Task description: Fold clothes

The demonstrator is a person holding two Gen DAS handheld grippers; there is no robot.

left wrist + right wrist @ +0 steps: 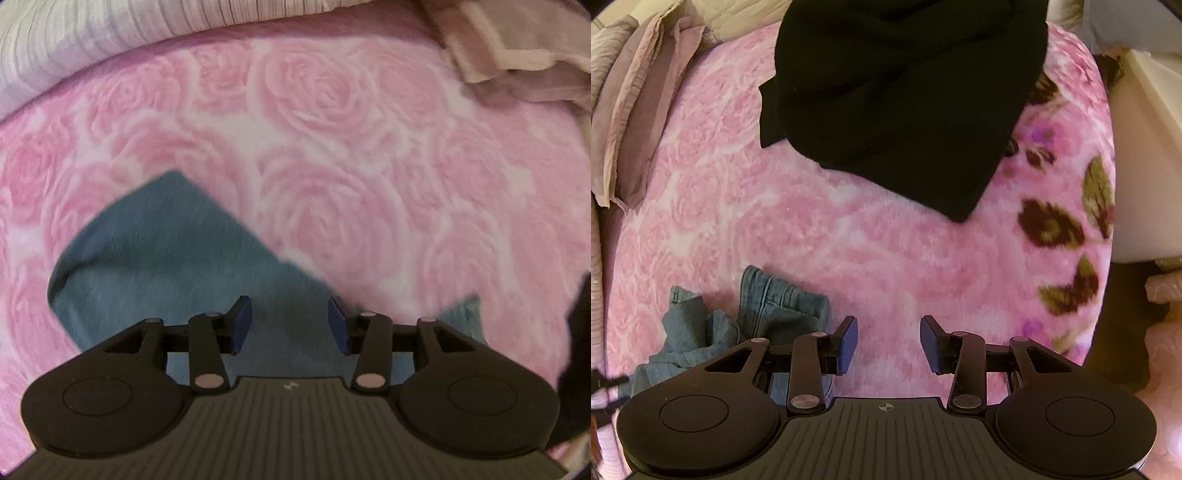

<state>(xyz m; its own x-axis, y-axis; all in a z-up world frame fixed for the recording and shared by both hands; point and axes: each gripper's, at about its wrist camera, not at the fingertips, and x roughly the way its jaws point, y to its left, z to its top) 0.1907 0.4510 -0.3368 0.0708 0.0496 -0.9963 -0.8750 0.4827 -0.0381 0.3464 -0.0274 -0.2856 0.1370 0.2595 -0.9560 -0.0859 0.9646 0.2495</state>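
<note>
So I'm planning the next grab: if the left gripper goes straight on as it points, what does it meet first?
Most likely the blue denim garment lying directly beneath the left gripper, though depth is unclear.

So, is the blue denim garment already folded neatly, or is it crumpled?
Crumpled. In the right wrist view the blue denim garment lies bunched on the pink blanket, with uneven ridges and one end turned up.

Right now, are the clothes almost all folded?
Not yet. Nothing looks folded: the jeans lie crumpled and the black garment is rumpled on the pink blanket. The left tool is open over blue denim; the right tool is open, empty.
</note>
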